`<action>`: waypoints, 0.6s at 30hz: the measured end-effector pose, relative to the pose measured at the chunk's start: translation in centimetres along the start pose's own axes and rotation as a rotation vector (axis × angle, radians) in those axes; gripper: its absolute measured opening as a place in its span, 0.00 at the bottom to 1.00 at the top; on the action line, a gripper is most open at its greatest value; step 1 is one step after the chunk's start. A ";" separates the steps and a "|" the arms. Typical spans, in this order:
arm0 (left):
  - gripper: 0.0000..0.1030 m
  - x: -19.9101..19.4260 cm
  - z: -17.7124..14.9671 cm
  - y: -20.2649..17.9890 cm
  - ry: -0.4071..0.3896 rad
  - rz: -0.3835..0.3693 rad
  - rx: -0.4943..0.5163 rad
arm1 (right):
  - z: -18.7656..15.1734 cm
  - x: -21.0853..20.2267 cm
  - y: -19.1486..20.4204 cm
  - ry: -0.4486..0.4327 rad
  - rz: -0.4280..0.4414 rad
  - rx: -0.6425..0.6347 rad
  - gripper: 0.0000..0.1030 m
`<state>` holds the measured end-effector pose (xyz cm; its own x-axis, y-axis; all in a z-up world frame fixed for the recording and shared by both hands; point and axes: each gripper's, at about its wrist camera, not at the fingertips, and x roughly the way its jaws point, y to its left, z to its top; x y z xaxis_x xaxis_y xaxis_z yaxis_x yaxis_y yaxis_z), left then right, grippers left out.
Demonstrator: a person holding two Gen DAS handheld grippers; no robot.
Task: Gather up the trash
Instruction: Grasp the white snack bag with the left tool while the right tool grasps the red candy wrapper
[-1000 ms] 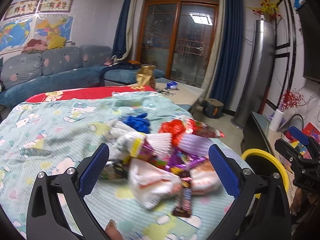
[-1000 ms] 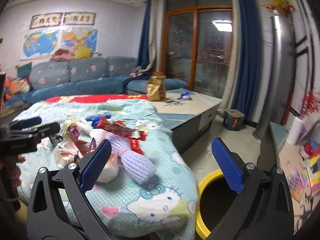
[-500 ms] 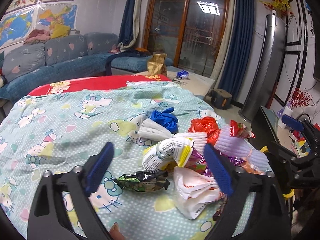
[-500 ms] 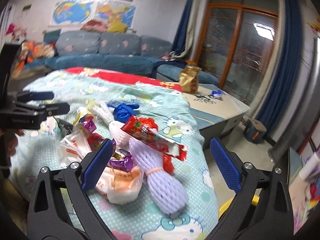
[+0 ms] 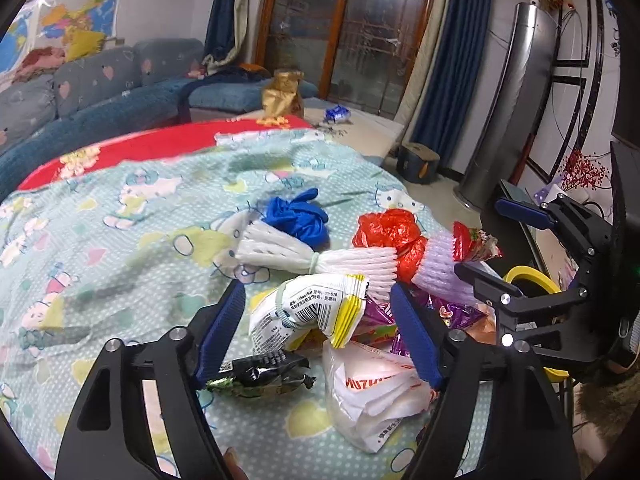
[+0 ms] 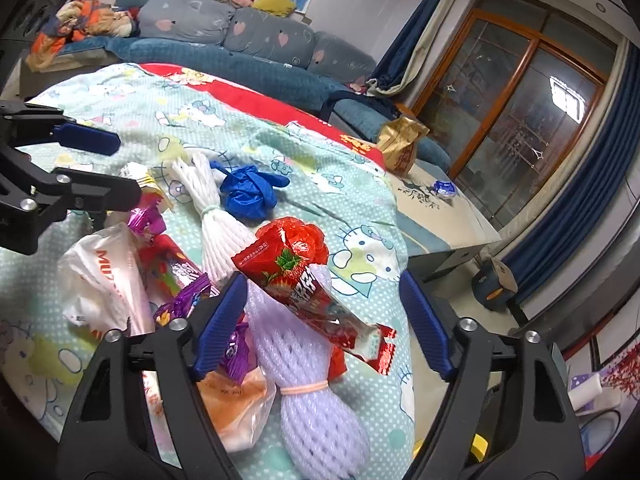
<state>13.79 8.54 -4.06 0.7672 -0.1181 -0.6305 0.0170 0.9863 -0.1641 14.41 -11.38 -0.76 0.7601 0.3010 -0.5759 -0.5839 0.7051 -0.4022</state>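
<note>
Now: both grippers open over the trash

Between the left gripper (image 5: 318, 332) fingers lies a white-yellow wrapper (image 5: 316, 312); the right gripper (image 6: 324, 322) straddles a red strawberry wrapper (image 6: 308, 288) on lavender foam netting (image 6: 308, 392) (overlapping pieces may snag). Farther right, a yellow bin (image 5: 528, 280).

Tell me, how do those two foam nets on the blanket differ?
The white net is slim and tied near its middle with a pale green band; the lilac net looks fatter, with a peach band. The white one has a blue glove beside it; the lilac one lies under a red strawberry wrapper. Both are bundled mesh sleeves.
</note>
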 end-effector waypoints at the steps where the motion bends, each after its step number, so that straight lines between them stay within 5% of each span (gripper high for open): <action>1: 0.65 0.3 0.0 0.1 0.009 -0.004 -0.010 | 0.0 0.2 0.0 0.006 0.004 -0.001 0.54; 5: 0.59 1.3 0.2 0.3 0.037 -0.027 -0.022 | 0.2 1.0 0.0 0.031 0.038 0.021 0.32; 18: 0.41 1.0 0.7 2.5 0.039 -0.087 -0.095 | 0.4 0.7 -1.7 -0.008 0.115 0.173 0.24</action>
<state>15.05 10.96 -4.52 0.7402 -0.2087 -0.6391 0.0201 0.9571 -0.2892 15.98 -12.13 -0.21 0.6942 0.3902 -0.6049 -0.6098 0.7653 -0.2061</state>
